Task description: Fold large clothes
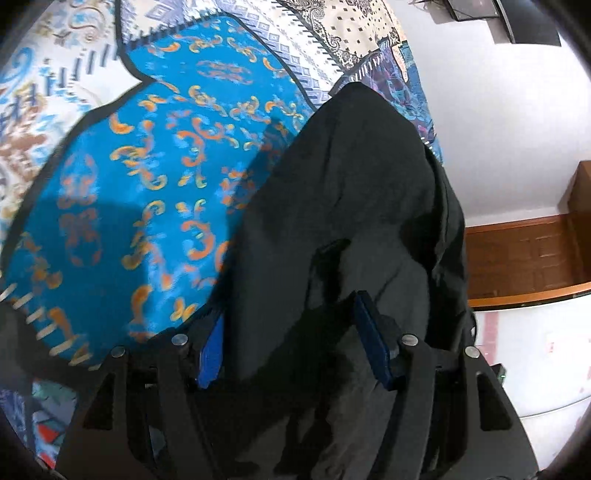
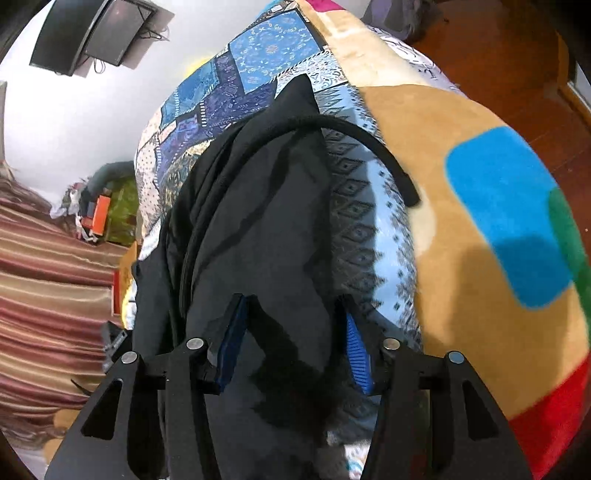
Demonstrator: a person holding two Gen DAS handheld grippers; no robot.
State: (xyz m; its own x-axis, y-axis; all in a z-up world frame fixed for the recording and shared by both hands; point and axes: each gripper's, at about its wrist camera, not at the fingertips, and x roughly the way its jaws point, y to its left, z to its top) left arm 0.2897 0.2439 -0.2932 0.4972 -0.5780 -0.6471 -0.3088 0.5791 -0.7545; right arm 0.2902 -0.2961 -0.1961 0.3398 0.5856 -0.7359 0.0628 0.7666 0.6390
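Observation:
A large black garment (image 1: 351, 192) hangs bunched over the patterned bed, seen in both wrist views (image 2: 255, 206). My left gripper (image 1: 291, 339) has its blue-padded fingers (image 1: 371, 343) set apart with a thick fold of the black cloth between them. My right gripper (image 2: 291, 343) likewise has its blue pads (image 2: 356, 354) apart around a fold of the same garment. A black drawcord (image 2: 369, 147) trails from the garment across the bedding. How firmly either gripper pinches the cloth is hidden by the fabric.
A blue and orange patterned bedspread (image 1: 147, 177) covers the bed. A tan blanket with blue, green and red patches (image 2: 480, 221) lies at the right. White wall and wooden furniture (image 1: 517, 258) stand beside the bed. A wall monitor (image 2: 96, 33) and striped curtain (image 2: 44, 295) are at left.

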